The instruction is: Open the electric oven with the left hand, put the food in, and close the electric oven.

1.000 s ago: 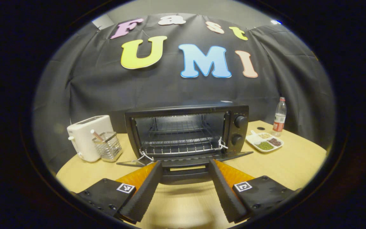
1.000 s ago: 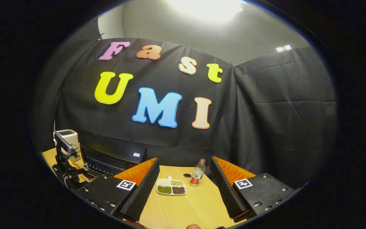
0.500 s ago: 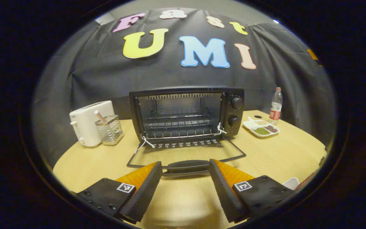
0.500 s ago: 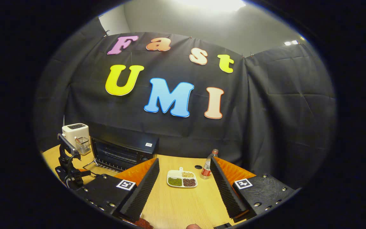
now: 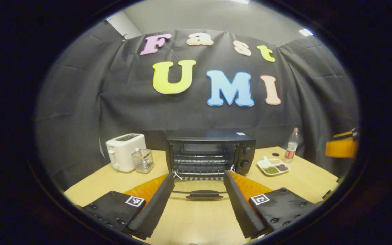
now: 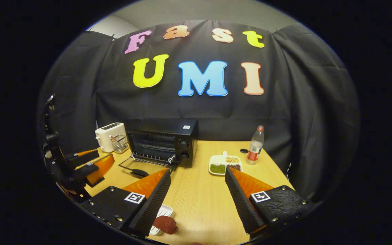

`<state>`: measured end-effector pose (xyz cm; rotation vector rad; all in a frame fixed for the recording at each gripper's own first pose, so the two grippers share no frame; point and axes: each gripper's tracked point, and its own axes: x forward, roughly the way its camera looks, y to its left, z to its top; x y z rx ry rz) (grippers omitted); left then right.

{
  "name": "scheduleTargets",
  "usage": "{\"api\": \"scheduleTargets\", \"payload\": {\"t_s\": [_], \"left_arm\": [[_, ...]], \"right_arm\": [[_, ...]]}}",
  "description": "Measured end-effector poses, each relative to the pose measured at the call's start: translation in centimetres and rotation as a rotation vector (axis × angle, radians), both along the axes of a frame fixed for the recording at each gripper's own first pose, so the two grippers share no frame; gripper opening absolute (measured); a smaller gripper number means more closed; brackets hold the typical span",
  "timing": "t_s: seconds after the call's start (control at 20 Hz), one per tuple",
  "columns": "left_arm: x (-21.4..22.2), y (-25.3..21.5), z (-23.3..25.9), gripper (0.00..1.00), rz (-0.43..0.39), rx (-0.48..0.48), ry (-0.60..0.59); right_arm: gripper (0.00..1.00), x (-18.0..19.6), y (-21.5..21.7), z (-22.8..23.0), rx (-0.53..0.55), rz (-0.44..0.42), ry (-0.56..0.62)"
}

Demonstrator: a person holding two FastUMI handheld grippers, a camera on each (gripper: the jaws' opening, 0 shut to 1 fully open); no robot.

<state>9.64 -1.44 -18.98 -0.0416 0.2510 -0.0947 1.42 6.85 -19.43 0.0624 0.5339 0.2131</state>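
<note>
Your left gripper (image 5: 198, 197) now sits farther back from the black electric oven (image 5: 210, 150), whose glass door (image 5: 199, 189) lies fully down.

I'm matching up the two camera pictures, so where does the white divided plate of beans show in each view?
Left gripper view: the plate of beans lies right of centre on the table, just right of the oven.
Right gripper view: the plate of beans lies near the middle, between the oven and the water bottle.
Shared landmark: the water bottle stands just beyond the plate in both.
</note>
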Motion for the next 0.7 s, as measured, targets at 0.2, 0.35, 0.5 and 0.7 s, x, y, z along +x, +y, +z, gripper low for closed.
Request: {"api": "scheduleTargets", "payload": {"t_s": [0.2, 0.35, 0.5, 0.7], "left_arm": [[-2.3, 0.6, 5.0, 1.0, 0.039, -0.003, -0.073], [-3.8, 1.1, 8.1, 1.0, 0.055, 0.009, -0.122], [-5.5, 1.5, 10.5, 0.94, 0.073, 0.013, -0.159], [-7.7, 2.1, 12.6, 0.96, 0.096, 0.038, -0.195]], "right_arm": [[0.98, -2.3, 1.1, -3.3, 0.089, 0.056, 0.122], [0.97, -4.1, 2.2, -5.5, 0.15, 0.09, 0.21], [0.98, -5.8, 3.3, -7.3, 0.194, 0.12, 0.292], [0.9, -8.1, 3.7, -9.8, 0.238, 0.137, 0.387]]}}
